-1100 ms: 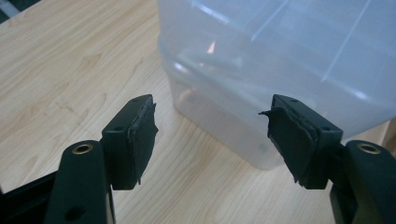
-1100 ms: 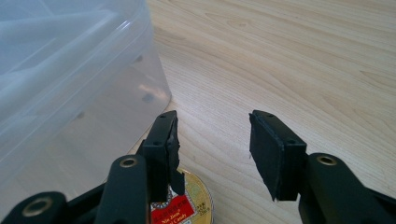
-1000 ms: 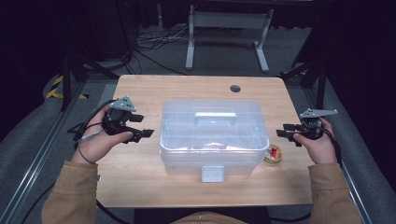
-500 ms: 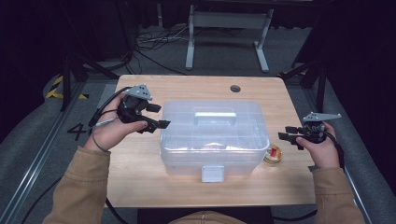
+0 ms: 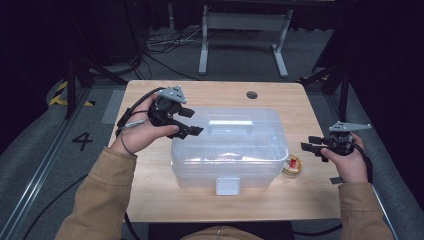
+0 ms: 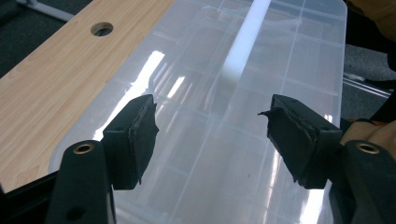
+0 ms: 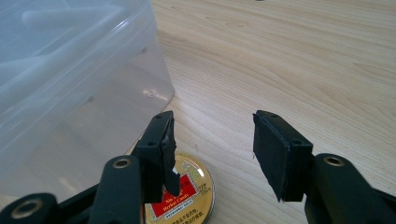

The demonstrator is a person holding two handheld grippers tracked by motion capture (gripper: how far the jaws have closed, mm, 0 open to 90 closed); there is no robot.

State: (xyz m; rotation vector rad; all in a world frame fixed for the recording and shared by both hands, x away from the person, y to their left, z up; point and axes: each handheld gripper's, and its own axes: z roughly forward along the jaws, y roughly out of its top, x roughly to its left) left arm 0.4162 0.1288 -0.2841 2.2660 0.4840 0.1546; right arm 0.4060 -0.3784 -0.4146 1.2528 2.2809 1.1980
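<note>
A clear plastic storage box (image 5: 230,150) with a white handle (image 5: 230,125) and a front latch (image 5: 227,186) stands shut in the middle of the wooden table (image 5: 165,95). My left gripper (image 5: 192,121) hovers over the box's left end, its jaws open and empty. In the left gripper view its open jaws (image 6: 210,126) frame the lid (image 6: 233,56). My right gripper (image 5: 309,143) is held to the right of the box, open and empty. A small round gold tin (image 5: 292,165) with a red label lies beside the box; in the right gripper view the tin (image 7: 187,198) lies under the left jaw of the right gripper (image 7: 212,140).
A cable hole (image 5: 251,94) sits near the table's far edge. Bare wood (image 7: 280,60) stretches right of the box. Beyond the table are a dark floor, cables and a metal stand (image 5: 245,30). Tan sleeves come in from the bottom.
My left hand has carried its gripper up and to the right, from beside the box to over the lid's left end. The right gripper has barely moved.
</note>
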